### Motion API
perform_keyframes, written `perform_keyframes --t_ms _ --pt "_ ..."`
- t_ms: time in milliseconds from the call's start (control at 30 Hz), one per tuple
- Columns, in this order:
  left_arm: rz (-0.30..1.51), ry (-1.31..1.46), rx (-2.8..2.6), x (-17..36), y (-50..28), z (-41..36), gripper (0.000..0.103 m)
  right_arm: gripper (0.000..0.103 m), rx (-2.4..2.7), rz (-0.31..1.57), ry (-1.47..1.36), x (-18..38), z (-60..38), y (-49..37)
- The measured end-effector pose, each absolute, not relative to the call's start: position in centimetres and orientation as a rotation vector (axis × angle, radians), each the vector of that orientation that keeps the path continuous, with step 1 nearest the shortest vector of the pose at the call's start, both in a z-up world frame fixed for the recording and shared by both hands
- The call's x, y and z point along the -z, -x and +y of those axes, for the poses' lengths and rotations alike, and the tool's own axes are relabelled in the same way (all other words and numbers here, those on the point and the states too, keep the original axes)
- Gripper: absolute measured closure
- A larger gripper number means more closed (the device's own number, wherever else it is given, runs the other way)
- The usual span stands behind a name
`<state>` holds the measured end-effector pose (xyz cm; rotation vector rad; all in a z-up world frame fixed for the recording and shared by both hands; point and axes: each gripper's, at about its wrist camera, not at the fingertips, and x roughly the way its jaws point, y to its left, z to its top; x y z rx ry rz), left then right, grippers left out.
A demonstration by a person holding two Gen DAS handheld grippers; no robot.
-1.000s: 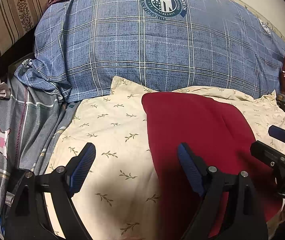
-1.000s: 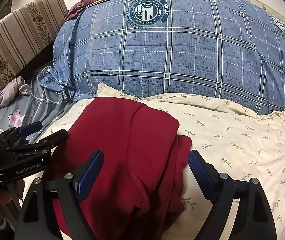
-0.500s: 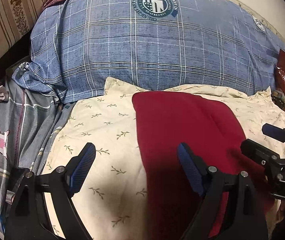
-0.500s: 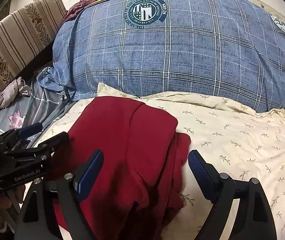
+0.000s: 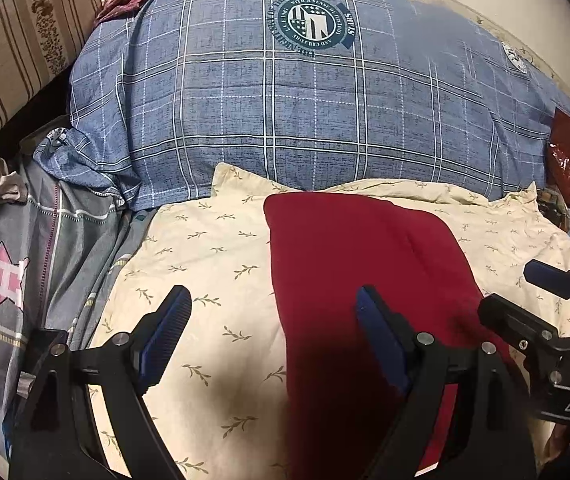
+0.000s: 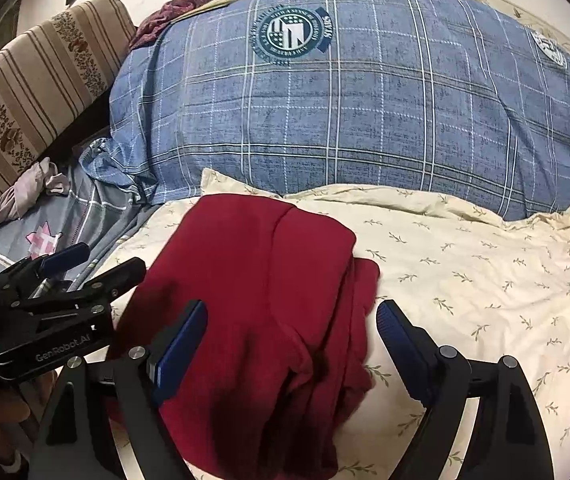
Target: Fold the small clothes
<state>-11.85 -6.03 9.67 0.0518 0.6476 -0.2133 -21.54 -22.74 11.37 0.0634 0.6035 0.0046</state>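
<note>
**Ana:** Red garment (image 6: 253, 300) first: where does it lie, and how do you think it will handle?

**Ben:** It lies on the cream leaf-print sheet (image 6: 465, 280), in the lower middle of the right wrist view, partly folded, with a smooth upper panel and looser layers bunched along its right edge. In the left wrist view the red garment (image 5: 357, 264) sits right of centre, just below the blue plaid pillow (image 5: 305, 112). I judge it soft, light and limp, likely a knit that sags and drags on the sheet rather than sliding.

**Ana:** Where would you take hold?

**Ben:** At an edge or corner, pinching all layers together. The bunched right edge looks the easiest bite for the right gripper (image 6: 291, 344); the straight left edge suits the left gripper (image 5: 273, 328). A grab in the middle would probably only lift a hump.

**Ana:** And the fingers?

**Ben:** Both pairs stand wide apart, holding nothing. The right pair straddles the garment's near end; the left pair has one finger over bare sheet and one over the cloth.

**Ana:** Pose?

**Ben:** Both grippers tilt downward toward the bed, side by side, each visible at the edge of the other's view.
</note>
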Motion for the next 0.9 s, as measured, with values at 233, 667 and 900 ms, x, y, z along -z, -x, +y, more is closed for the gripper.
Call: perform_keyframes --t_ms 233,667,900 --pt "0.647 -0.058 0.214 -9.65 11.85 -6.3 0.018 0.015 -0.011 0.612 -0.074 -11.01 -23.02 21.3" --pt "0.651 -0.077 0.227 -9.36 11.78 -6.37 0.018 0.015 -0.017 0.616 -0.078 -10.85 -23.15 21.12" --pt "0.653 -0.078 0.228 -9.26 11.7 -6.31 0.018 0.015 -0.02 0.616 -0.073 -10.77 -22.87 21.13"
